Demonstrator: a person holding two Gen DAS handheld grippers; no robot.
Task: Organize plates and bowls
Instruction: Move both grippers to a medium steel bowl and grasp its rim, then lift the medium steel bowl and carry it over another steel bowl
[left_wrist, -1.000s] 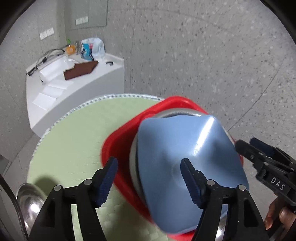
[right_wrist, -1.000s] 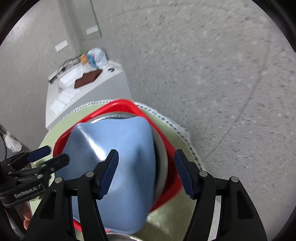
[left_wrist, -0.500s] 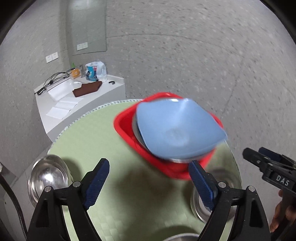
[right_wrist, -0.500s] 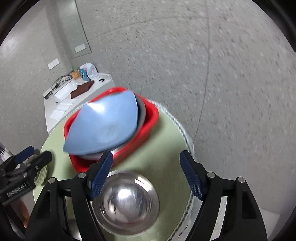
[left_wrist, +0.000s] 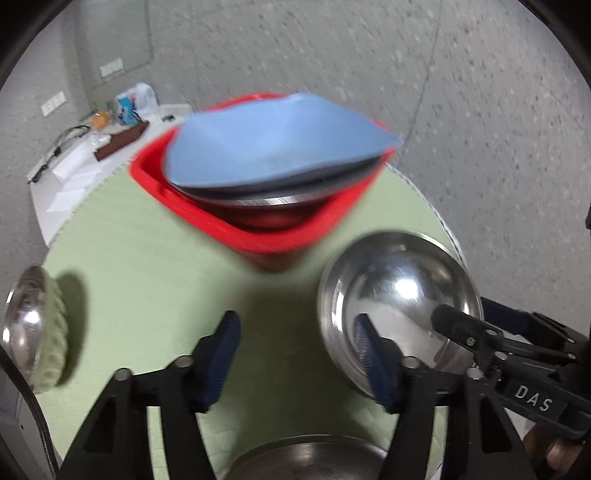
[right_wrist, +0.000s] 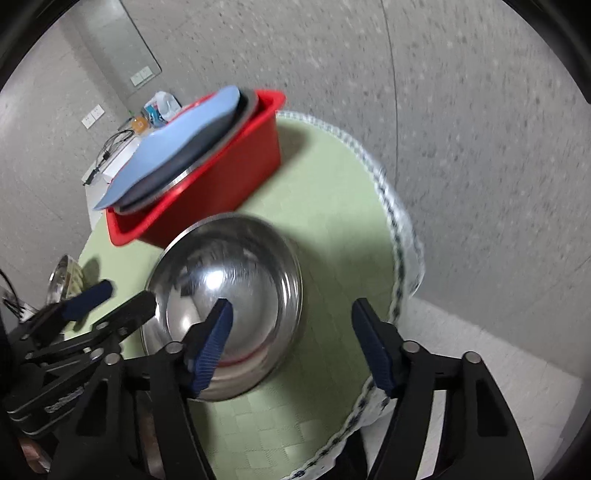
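Note:
A red tub (left_wrist: 291, 236) (right_wrist: 221, 188) at the back of the round green table holds a steel plate with a blue square plate (left_wrist: 273, 147) (right_wrist: 173, 144) on top. A steel bowl (left_wrist: 399, 295) (right_wrist: 229, 306) stands in front of the tub. My left gripper (left_wrist: 295, 354) is open and empty, its right finger at the bowl's near left rim. My right gripper (right_wrist: 291, 343) is open and empty, its left finger over the bowl. A second steel bowl (left_wrist: 29, 328) (right_wrist: 64, 275) sits at the table's left edge. Another steel rim (left_wrist: 306, 454) shows at the bottom.
The green table (left_wrist: 147, 277) (right_wrist: 332, 206) has a white patterned border. A white counter (left_wrist: 74, 158) with cables, papers and bags stands behind it against the grey wall. The floor is grey speckled.
Both grippers have pulled back and down from above the blue plate in the tub. They now sit low over the table at the steel bowl in front.

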